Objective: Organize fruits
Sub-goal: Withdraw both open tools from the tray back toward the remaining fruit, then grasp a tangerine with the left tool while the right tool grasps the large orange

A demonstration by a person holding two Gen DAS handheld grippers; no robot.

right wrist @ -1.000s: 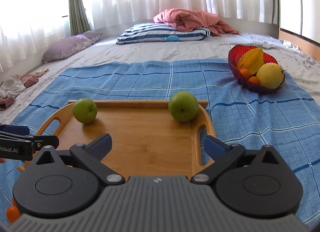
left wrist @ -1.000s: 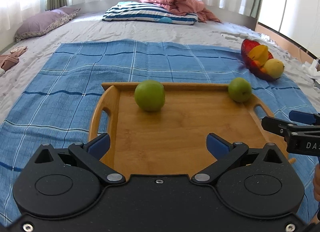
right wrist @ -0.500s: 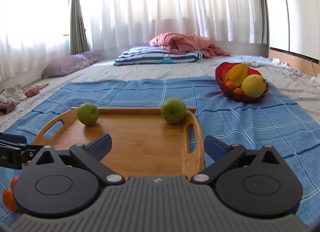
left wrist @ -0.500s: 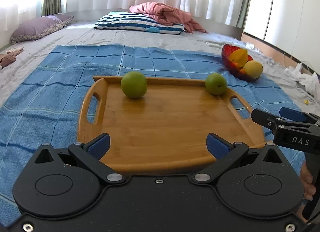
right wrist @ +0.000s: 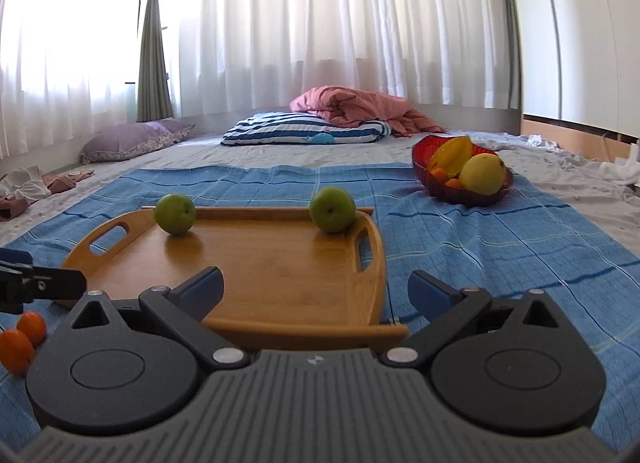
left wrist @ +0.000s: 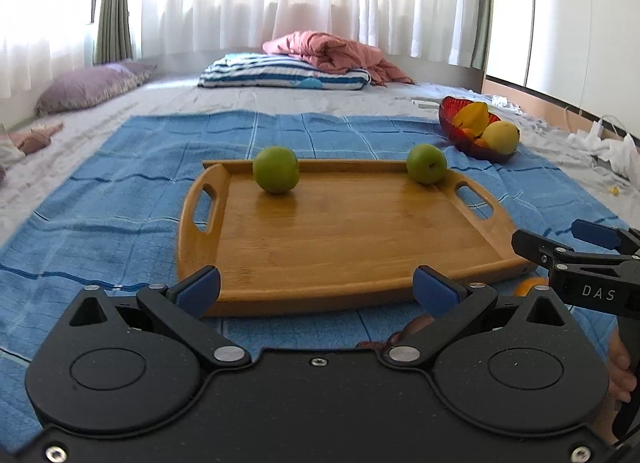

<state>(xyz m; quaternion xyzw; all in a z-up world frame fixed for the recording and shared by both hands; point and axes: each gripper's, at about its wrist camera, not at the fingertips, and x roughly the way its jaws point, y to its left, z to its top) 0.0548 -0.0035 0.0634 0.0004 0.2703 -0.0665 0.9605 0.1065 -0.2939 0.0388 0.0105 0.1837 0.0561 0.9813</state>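
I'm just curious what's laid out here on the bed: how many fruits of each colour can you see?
Green: 2, one at the wooden tray's far left, one at its far right corner.
Orange: 4, two on the blue cloth, two in the red bowl.
Yellow: 2, a star-shaped one and a round one, both in the bowl.
Total: 8

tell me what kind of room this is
Most likely a bedroom: the wooden tray sits on a blue checked blanket spread over a bed, with a striped pillow and a bunched pink quilt at the far end, below white curtains.
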